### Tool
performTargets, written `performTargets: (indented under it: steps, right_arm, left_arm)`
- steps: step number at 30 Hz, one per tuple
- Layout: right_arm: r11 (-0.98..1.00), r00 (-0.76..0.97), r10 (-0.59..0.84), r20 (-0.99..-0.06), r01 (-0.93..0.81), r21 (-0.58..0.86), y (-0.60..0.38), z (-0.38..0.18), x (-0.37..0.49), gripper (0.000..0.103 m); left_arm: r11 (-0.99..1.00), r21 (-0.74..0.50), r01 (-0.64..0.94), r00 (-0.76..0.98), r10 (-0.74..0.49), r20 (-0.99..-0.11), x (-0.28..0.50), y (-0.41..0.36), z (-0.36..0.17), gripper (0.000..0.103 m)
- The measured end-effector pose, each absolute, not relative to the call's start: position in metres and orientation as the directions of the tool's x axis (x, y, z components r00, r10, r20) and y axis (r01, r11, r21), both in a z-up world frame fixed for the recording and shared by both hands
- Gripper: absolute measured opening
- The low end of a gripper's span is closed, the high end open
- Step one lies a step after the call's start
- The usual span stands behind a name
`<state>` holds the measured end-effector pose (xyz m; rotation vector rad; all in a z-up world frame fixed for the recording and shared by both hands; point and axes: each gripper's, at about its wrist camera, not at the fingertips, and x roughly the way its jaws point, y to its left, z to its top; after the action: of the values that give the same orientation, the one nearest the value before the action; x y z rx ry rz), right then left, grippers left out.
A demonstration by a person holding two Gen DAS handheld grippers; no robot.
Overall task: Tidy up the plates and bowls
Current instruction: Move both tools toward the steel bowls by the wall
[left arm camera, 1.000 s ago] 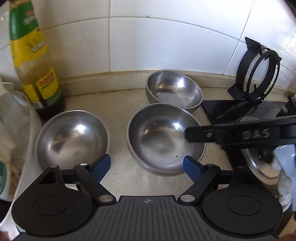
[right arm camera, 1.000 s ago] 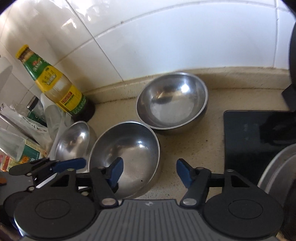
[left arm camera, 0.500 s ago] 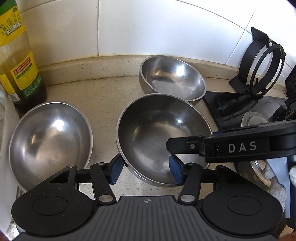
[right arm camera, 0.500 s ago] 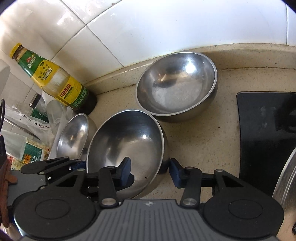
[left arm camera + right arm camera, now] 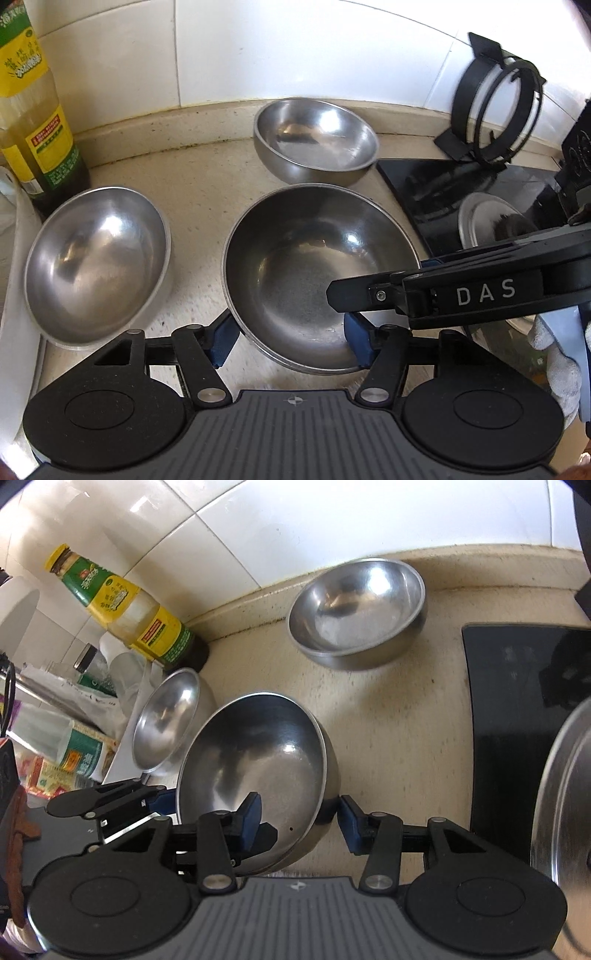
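Three steel bowls sit on the beige counter. The middle bowl (image 5: 306, 266) (image 5: 258, 760) is held from two sides. My left gripper (image 5: 289, 339) is shut on its near edge, one blue pad outside the left wall and the other at the near right rim. My right gripper (image 5: 299, 821) is shut on the bowl's right wall, with one pad inside and one outside; in the left wrist view it reaches in as a black bar. The bowl looks tipped toward the left. A second bowl (image 5: 92, 258) (image 5: 166, 720) rests at the left and a third bowl (image 5: 314, 136) (image 5: 358, 609) stands by the tiled wall.
A tall yellow-labelled bottle (image 5: 37, 129) (image 5: 125, 605) stands at the left by the wall, with packets (image 5: 74, 753) beside it. A black cooktop (image 5: 424, 184) (image 5: 517, 701) at the right carries a steel plate (image 5: 487, 221) (image 5: 565, 794). A black ring stand (image 5: 495, 99) stands behind. A gloved hand (image 5: 554, 354) shows at right.
Both grippers came in from open jaws in front of the bowls and closed on the middle bowl, the left on its near edge and the right on its right wall.
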<state>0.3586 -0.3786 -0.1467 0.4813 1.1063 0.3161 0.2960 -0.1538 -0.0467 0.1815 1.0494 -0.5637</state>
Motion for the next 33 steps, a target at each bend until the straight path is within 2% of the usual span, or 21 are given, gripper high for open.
performTargets:
  steps: [12,21,24,28,33]
  right_arm:
    - [0.853,0.402,0.476,-0.782,0.006,0.522,-0.38,-0.149,0.341,0.05]
    - [0.901,0.429,0.408,-0.805,-0.048,0.431,-0.391,-0.126,0.328,0.05]
    - [0.912,0.466,0.405,-0.787,-0.144,0.384,-0.387,-0.103,0.331,0.051]
    - [0.897,0.504,0.403,-0.764,-0.384,0.22,-0.358,-0.078,0.353,0.054]
    - [0.734,0.412,0.451,-0.792,-0.675,0.066,-0.311,-0.079,0.408,0.055]
  left_arm:
    - [0.823,-0.147,0.549,0.332,-0.376,-0.865,0.271,-0.144,-0.047,0.069]
    - [0.864,-0.117,0.49,0.436,-0.359,-0.825,0.268,-0.11,-0.028,0.074]
    - [0.881,-0.086,0.465,0.494,-0.339,-0.8,0.265,-0.088,-0.023,0.08]
    - [0.902,-0.062,0.426,0.531,-0.305,-0.79,0.269,-0.058,-0.025,0.081]
    - [0.902,-0.032,0.431,0.541,-0.287,-0.791,0.281,-0.042,-0.04,0.081]
